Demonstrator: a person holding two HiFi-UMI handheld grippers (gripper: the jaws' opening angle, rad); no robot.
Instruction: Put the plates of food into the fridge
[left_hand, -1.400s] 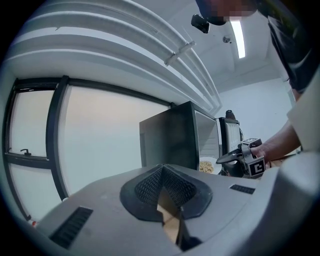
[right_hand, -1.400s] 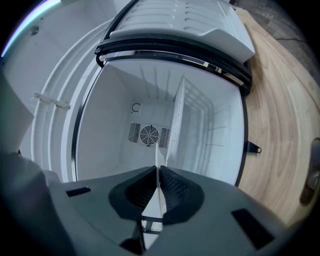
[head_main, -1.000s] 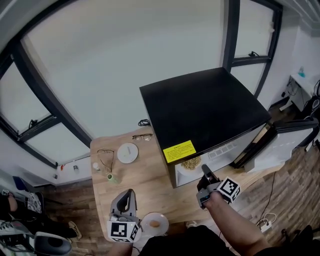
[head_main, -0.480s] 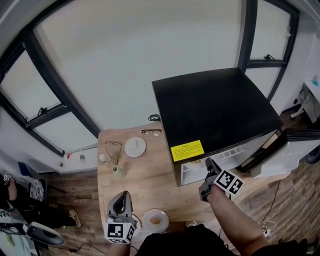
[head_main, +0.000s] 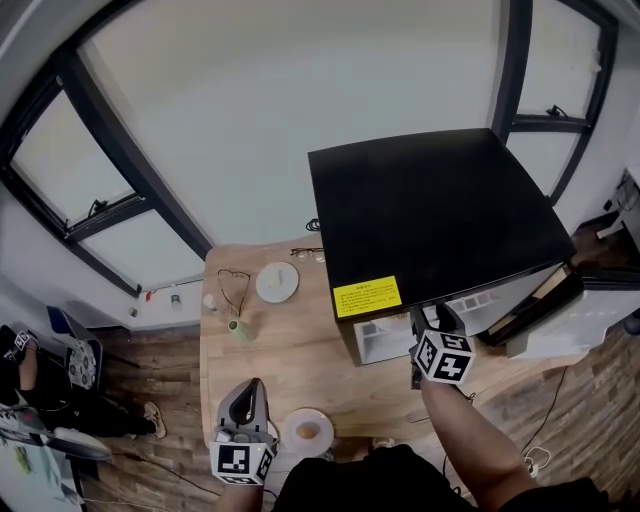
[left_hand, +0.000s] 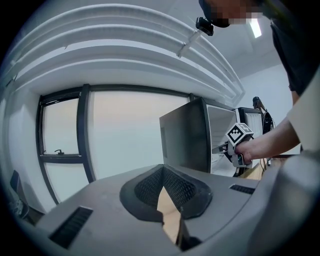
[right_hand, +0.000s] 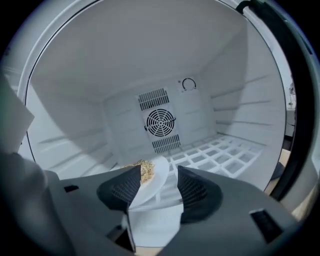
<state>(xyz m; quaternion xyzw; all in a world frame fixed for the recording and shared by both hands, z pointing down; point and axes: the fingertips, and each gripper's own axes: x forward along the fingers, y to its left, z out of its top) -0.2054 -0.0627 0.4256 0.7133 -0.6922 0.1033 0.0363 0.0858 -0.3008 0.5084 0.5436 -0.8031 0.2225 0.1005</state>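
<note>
A white plate of crumbly food (right_hand: 148, 176) lies on the white slatted shelf (right_hand: 215, 152) inside the fridge (head_main: 430, 215). My right gripper (right_hand: 159, 179) reaches into the fridge mouth (head_main: 433, 322). Its jaws have just been opening and stand open on either side of the plate's near edge. A second plate of food (head_main: 308, 432) sits at the table's near edge, just right of my left gripper (head_main: 252, 390). The left gripper (left_hand: 164, 182) has its fingertips together, shut on nothing, above the wooden table (head_main: 300, 360).
The fridge door (head_main: 590, 305) hangs open to the right. At the back of the table are a small white dish (head_main: 277, 282), two pairs of glasses (head_main: 234, 285), and a small green cup (head_main: 237, 328). A fan grille (right_hand: 160, 122) marks the fridge's back wall.
My right gripper has rolled at the fridge mouth, so its marker cube now faces the head camera. The plate seen in the fridge a second ago is hidden there. The left gripper has barely shifted.
</note>
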